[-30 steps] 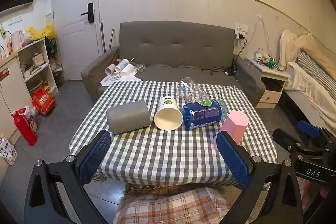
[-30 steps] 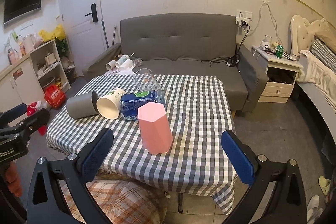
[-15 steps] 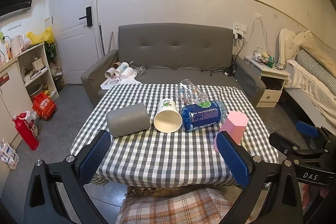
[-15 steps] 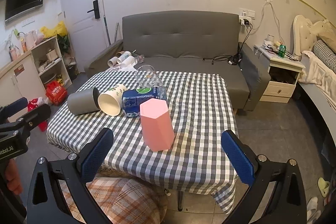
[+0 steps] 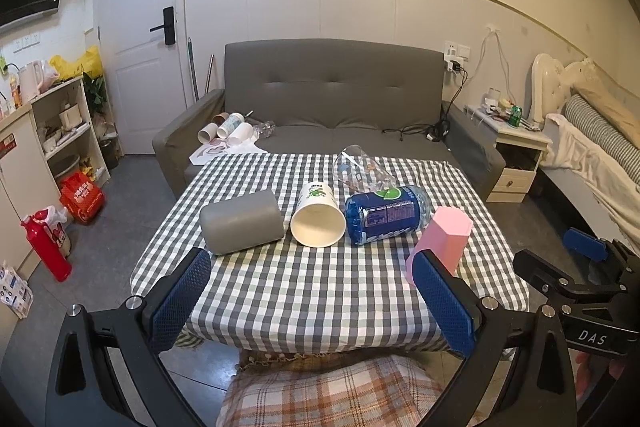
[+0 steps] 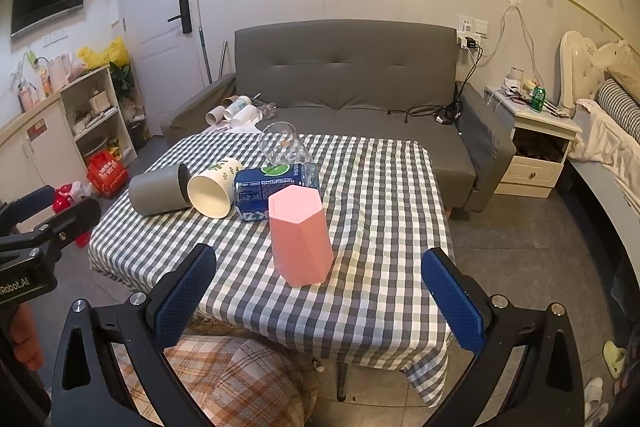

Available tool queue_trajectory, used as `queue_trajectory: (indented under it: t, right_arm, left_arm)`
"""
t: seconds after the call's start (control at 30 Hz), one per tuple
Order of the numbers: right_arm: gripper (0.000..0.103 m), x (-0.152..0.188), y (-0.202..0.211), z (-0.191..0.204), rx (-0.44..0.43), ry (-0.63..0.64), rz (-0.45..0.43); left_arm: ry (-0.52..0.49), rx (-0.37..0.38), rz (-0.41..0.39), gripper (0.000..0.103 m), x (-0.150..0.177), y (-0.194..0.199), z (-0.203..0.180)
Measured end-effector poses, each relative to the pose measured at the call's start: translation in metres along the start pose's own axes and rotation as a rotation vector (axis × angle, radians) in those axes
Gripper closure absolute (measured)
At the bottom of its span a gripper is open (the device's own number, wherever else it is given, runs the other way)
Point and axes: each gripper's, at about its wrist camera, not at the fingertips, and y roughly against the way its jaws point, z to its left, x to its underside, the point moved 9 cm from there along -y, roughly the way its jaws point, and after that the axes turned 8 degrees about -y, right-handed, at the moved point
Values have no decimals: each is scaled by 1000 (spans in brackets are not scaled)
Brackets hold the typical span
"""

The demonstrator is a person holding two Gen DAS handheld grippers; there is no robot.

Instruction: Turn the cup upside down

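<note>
Standing upside down on the checked tabletop [image 6: 384,195], the pink cup [image 6: 299,235] rested on its wide rim with its closed hexagonal base facing up, near the front edge and just in front of the blue-labelled bottle [image 6: 272,187]. In the left wrist view the same pink cup [image 5: 444,239] sat toward the right side of the tabletop [image 5: 312,287], partly hidden behind a blue finger pad.

The right gripper [image 6: 320,301] hung short of the tabletop with its jaws spread wide and nothing between them; the cup stood in the gap beyond the pads, apart from both. The left gripper [image 5: 312,301] was likewise spread wide and empty, held off the near edge.

A grey cup [image 5: 242,223] lay on its side at the left, a white paper cup [image 5: 318,221] lay beside it with its mouth toward the cameras, and the bottle [image 5: 386,213] lay next to that. A clear glass [image 5: 360,171] lay tipped behind them. A grey sofa [image 5: 336,95] stood behind the tabletop, and a plaid cushion [image 5: 340,391] sat below the near edge.
</note>
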Motion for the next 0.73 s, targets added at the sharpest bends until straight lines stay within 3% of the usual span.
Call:
queue_trajectory:
  t: [0.73]
  right_arm:
    - [0,5,-2,0,4,4,8]
  left_arm:
    - [3,-11,-7,0,0,0,2]
